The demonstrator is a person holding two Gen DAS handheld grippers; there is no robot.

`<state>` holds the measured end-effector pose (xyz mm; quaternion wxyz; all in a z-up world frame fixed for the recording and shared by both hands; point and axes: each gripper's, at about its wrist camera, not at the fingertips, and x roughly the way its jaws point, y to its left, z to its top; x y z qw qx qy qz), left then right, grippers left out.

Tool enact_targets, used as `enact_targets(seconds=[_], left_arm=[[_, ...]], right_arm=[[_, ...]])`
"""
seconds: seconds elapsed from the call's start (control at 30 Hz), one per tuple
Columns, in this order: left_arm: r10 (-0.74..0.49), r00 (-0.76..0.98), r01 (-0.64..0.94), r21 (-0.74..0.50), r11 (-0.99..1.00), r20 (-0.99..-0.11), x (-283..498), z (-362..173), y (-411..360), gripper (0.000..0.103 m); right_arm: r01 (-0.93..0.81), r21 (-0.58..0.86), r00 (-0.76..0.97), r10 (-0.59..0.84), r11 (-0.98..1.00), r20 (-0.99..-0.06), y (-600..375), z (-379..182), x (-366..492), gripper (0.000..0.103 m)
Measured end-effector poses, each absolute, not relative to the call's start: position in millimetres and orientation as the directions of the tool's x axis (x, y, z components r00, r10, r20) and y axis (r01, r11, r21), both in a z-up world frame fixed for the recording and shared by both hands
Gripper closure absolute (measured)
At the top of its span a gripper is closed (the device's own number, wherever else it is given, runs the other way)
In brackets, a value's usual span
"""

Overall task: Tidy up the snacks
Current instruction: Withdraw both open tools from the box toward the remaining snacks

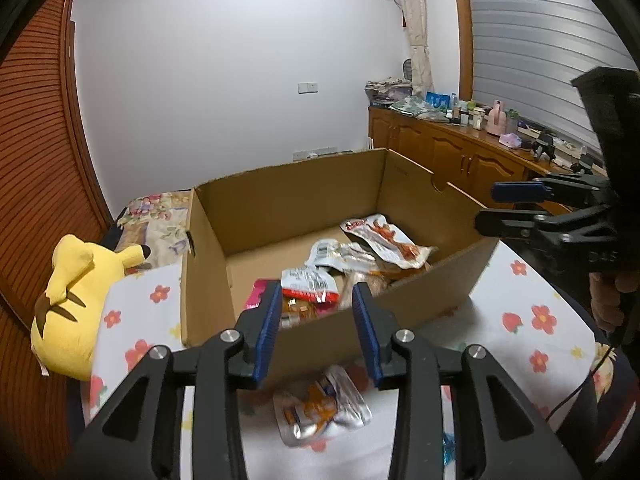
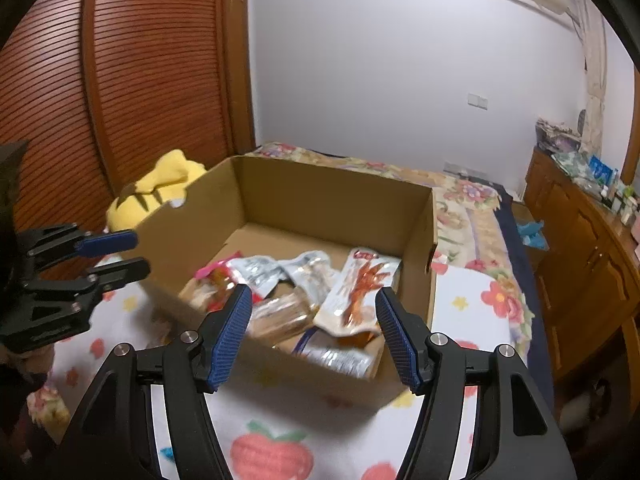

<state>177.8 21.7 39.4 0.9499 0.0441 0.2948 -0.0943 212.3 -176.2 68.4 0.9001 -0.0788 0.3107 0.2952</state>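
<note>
An open cardboard box point(image 1: 280, 200) stands on the flowered bedsheet and holds several snack packets point(image 1: 360, 256), among them a white one with a red picture point(image 2: 360, 288). A silver and orange packet point(image 1: 324, 408) lies on the sheet in front of the box, below my left gripper point(image 1: 316, 304). That gripper is open and empty, just before the box's near wall. My right gripper point(image 2: 314, 312) is open and empty over the box's near edge point(image 2: 328, 384). It shows in the left wrist view point(image 1: 496, 208) at the right. The left gripper shows in the right wrist view point(image 2: 124, 256).
A yellow plush toy point(image 1: 68, 304) lies left of the box. A wooden slatted wardrobe point(image 2: 120, 80) stands behind it. A wooden cabinet point(image 1: 460, 152) with cluttered items runs along the right. The flowered bed point(image 2: 472, 216) extends beyond the box.
</note>
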Motion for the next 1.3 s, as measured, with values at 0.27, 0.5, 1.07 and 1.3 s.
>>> enact_targets(seconds=[0.27,0.5,1.07,1.3], left_arm=[[-0.153,0.795,0.199,0.014,0.98,-0.587,147,27,27,0.065],[-0.157,0.764,0.198,-0.004,0.98,-0.625,130,0,30,0.061],[-0.147,0.694,0.163,-0.045,0.986,-0.705,131,-61,37,0.061],[-0.153,0.69,0.158,-0.059,0.986,-0.707,135,-62,39,0.058]], right_arm=[[-0.584,0.079,0.624,0.509,0.808,-0.593,-181,57,162,0.037],[-0.581,0.103,0.607,0.515,0.807,-0.605,-187,40,137,0.037],[-0.653,0.129,0.48,0.54,0.746,-0.692,-154,-35,96,0.039],[-0.675,0.132,0.438,0.538,0.726,-0.72,-144,-54,89,0.046]])
